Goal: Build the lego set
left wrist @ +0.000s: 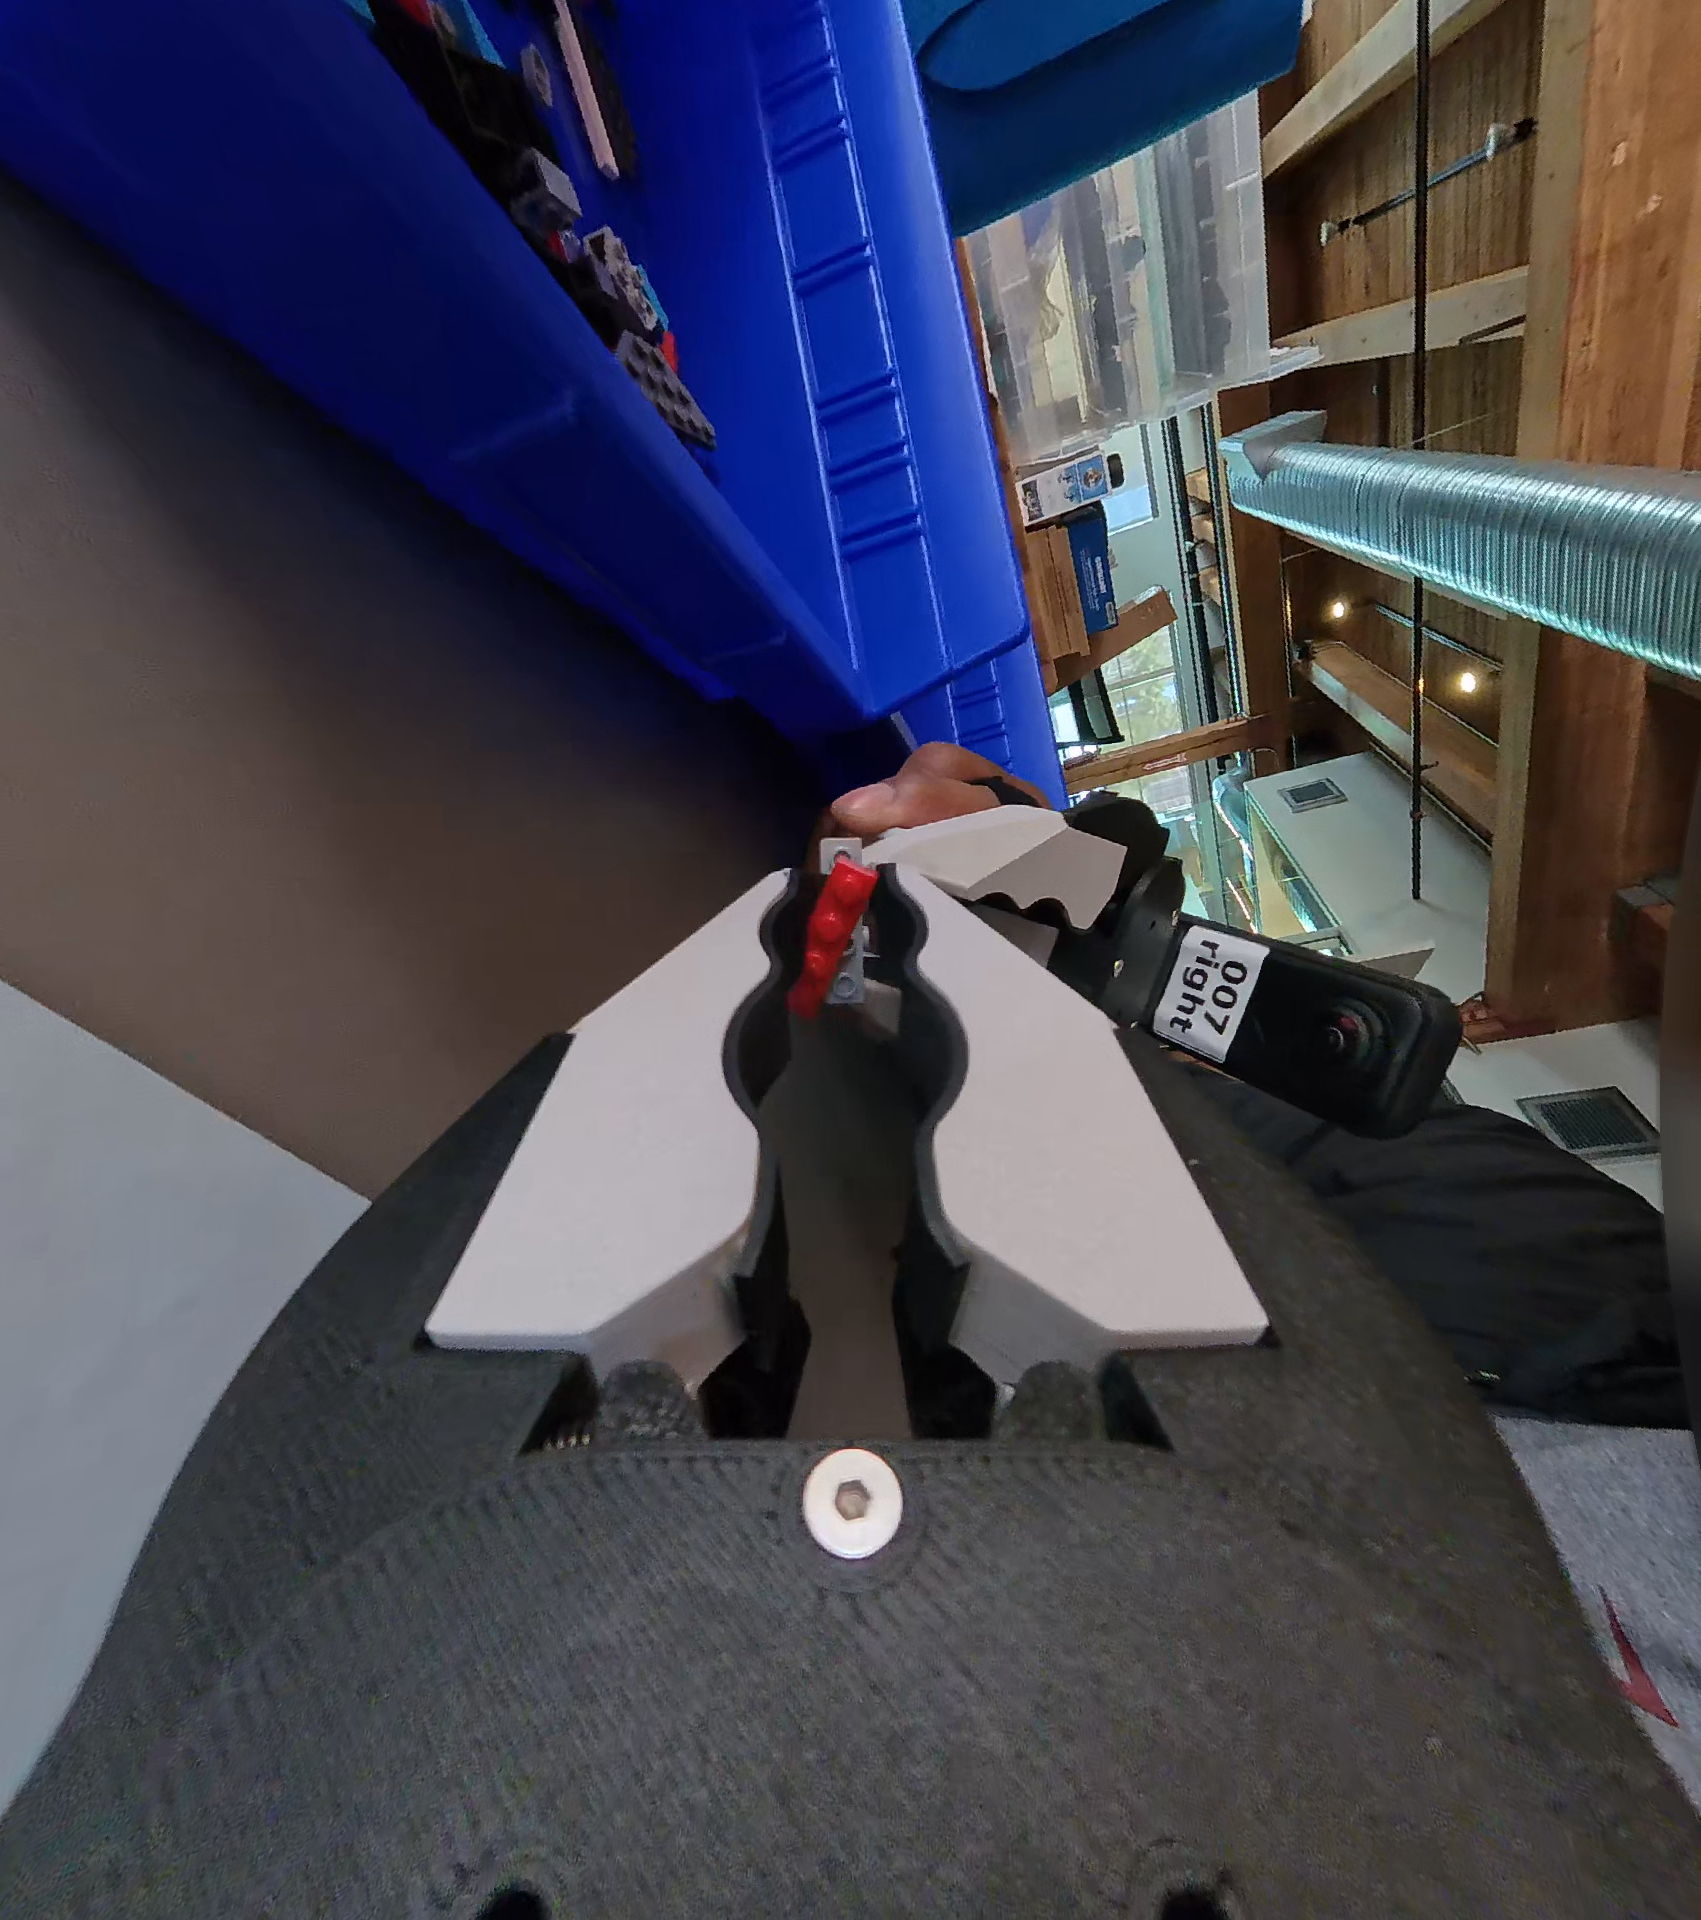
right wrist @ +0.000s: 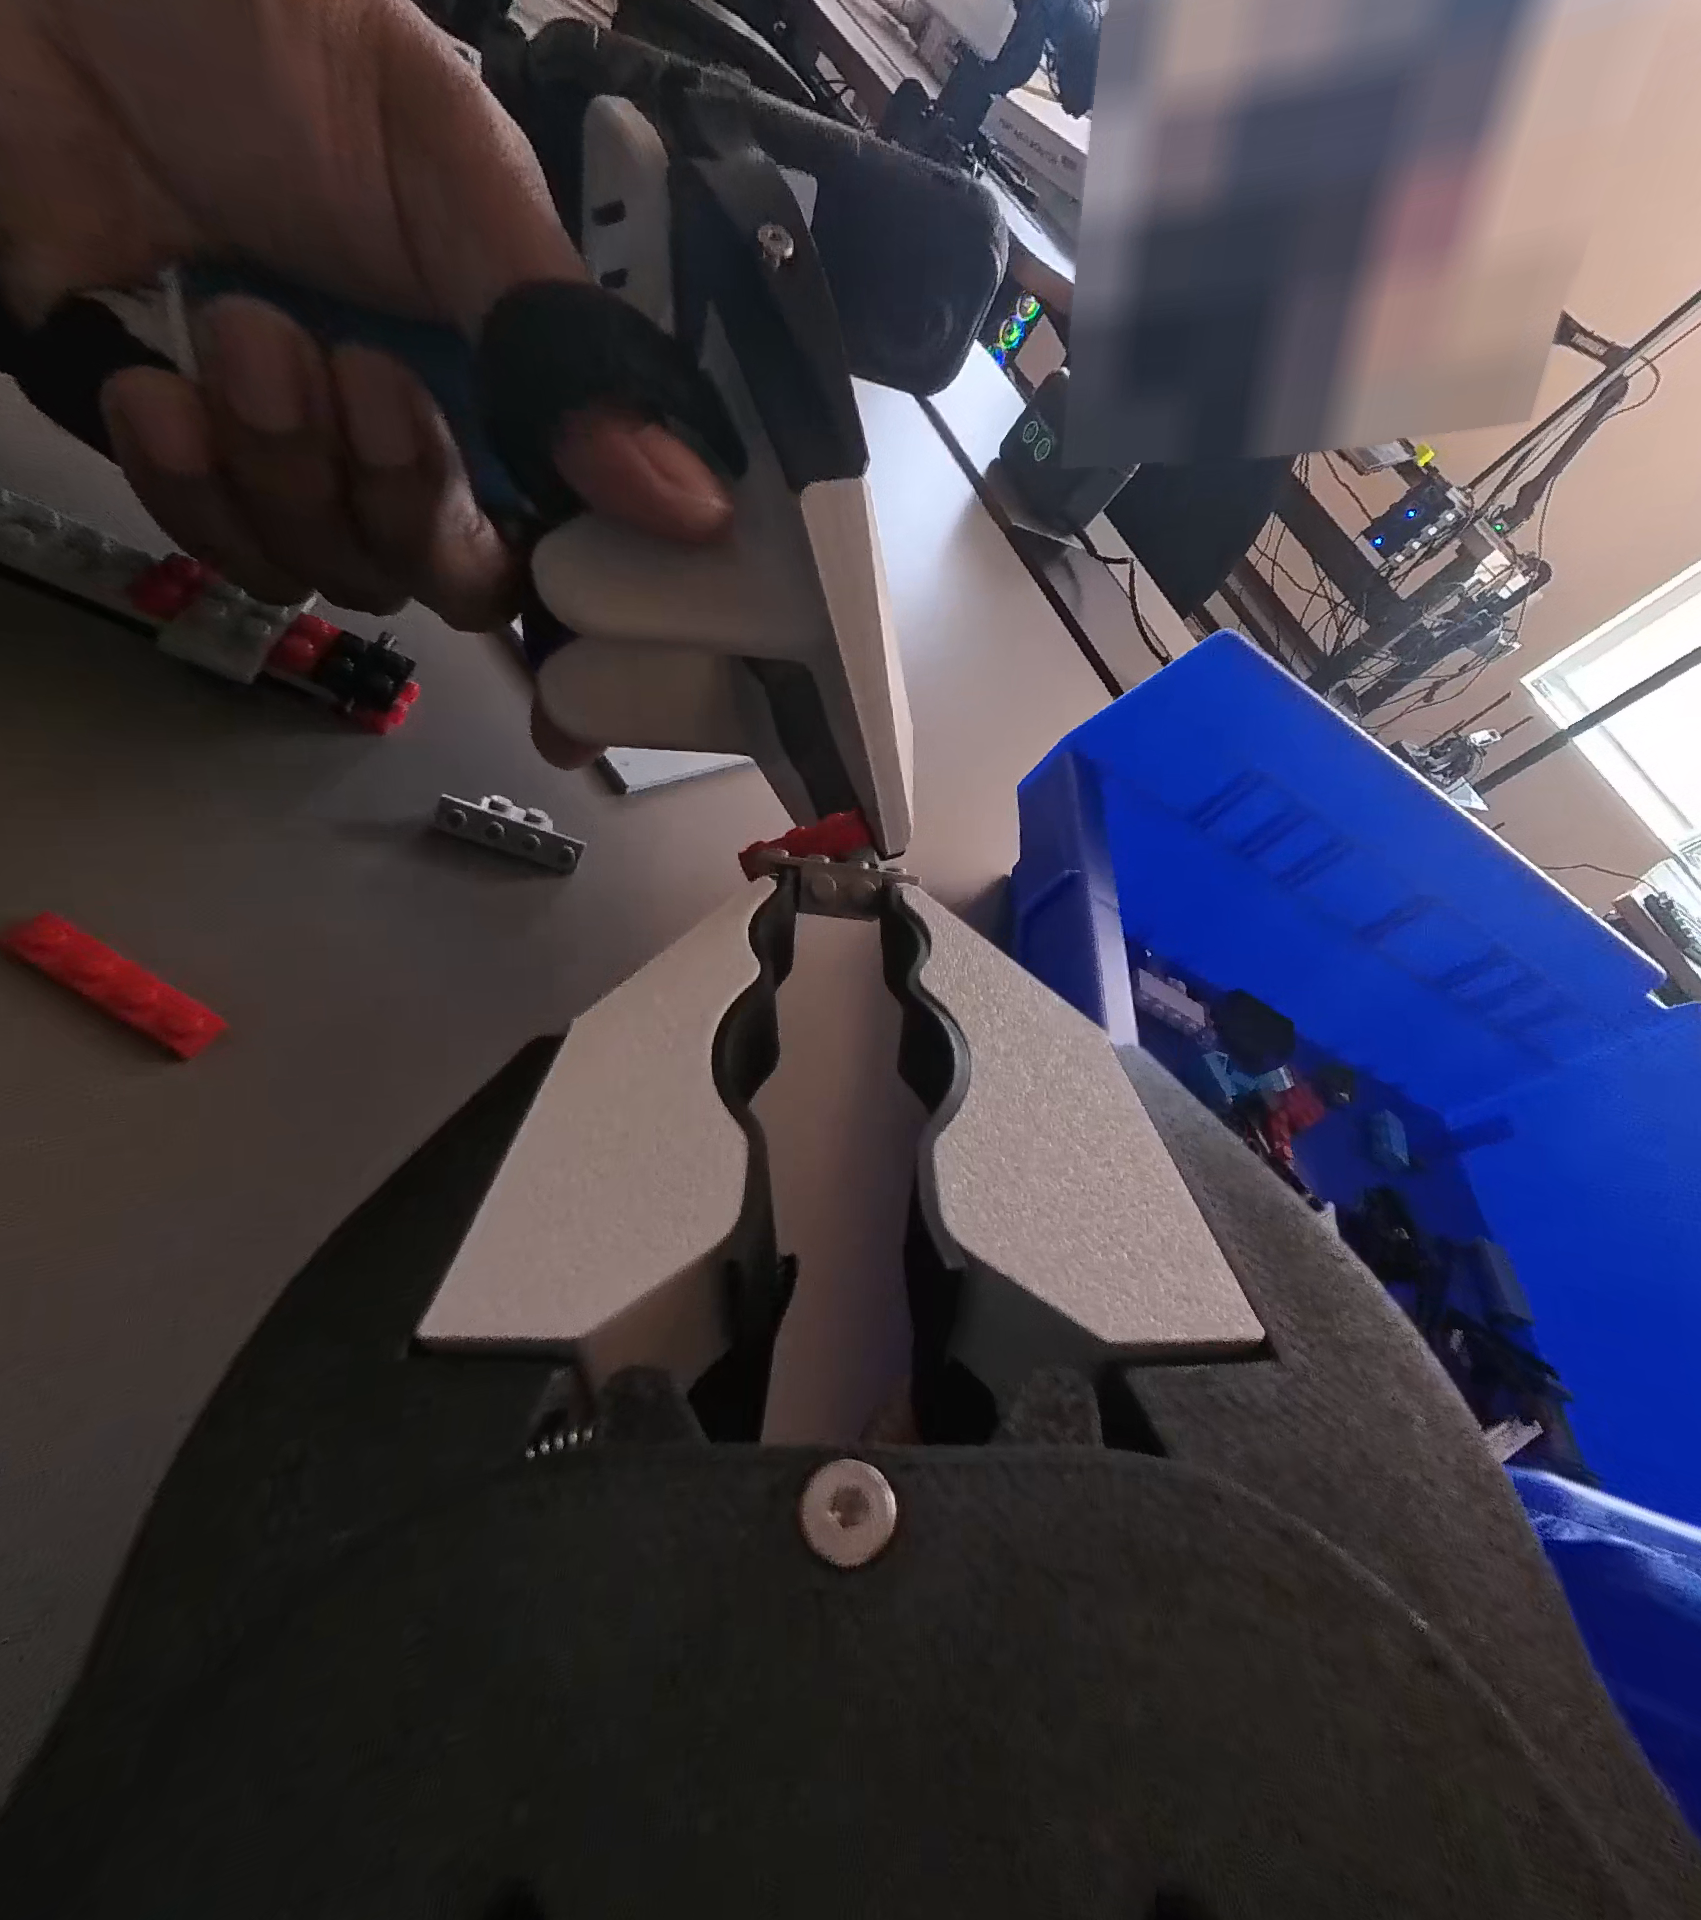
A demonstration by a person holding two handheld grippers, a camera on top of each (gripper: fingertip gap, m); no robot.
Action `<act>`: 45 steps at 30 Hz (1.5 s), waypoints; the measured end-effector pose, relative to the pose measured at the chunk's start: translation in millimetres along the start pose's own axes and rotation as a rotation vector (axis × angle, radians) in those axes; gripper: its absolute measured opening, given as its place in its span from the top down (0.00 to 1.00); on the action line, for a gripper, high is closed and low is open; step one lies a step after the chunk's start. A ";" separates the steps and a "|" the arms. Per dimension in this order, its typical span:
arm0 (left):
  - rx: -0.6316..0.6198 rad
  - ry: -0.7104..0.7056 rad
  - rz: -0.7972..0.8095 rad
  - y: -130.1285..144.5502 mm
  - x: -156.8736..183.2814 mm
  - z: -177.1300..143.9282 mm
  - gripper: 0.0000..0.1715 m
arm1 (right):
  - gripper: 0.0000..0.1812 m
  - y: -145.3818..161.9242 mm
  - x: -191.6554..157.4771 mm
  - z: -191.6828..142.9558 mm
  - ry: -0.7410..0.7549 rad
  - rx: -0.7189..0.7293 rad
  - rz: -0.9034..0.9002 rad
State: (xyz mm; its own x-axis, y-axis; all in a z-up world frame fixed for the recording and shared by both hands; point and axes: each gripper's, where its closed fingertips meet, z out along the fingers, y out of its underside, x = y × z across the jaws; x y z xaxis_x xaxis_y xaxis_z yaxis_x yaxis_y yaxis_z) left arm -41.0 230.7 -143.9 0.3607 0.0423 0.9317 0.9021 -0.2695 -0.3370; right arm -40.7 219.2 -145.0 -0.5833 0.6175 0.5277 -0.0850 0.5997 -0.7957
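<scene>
left gripper (left wrist: 841, 914): your jaws are pinched in narrow on the little red plate (left wrist: 830, 951), studs facing out to one side, clamped right up at the tips.
right gripper (right wrist: 838, 896): yours is squeezed onto the grey plate (right wrist: 841, 888), held flat across the very tips with almost no gap left over.
where the two meet: tip to tip. The red plate sits pressed against the grey plate, and in the right wrist view the left tool comes down from above onto your right tips. Can't tell if the two pieces are fully clicked together or just touching.
your hand (right wrist: 306, 343): wrapped round the left tool's handle, up and to the left of the right jaws.
loose bits on the table (right wrist: 202, 1039): a flat red tile (right wrist: 113, 985) lies well off to the left of the right jaws, a small grey studded plate (right wrist: 508, 831) lies left of the tips and farther out, and the half-built grey, red and black model (right wrist: 285, 644) sits farther out again, partly behind your hand.
blue bin (right wrist: 1448, 935): just to the right of the right jaws, with a jumble of loose bricks (right wrist: 1345, 1143) inside.
</scene>
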 end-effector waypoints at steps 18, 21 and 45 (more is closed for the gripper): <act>-0.212 -0.253 0.324 16.8 -13.6 -13.8 0.85 | 0.90 18.7 -21.4 -0.8 -0.154 -0.125 0.034; -0.341 -0.284 0.417 33.6 -18.0 -18.3 0.86 | 0.90 29.0 -31.1 -5.4 -0.239 -0.207 0.092; -0.489 -0.342 0.403 66.9 -34.9 -2.1 0.92 | 0.89 38.5 -56.5 -6.1 -0.356 -0.302 0.175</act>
State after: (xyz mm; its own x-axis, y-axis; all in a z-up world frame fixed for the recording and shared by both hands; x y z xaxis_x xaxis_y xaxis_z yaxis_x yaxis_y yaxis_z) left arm 6.3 209.2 -198.7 0.7692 0.1260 0.6265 0.5028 -0.7243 -0.4717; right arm -6.1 210.5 -203.6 -0.8118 0.5418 0.2179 0.2457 0.6554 -0.7142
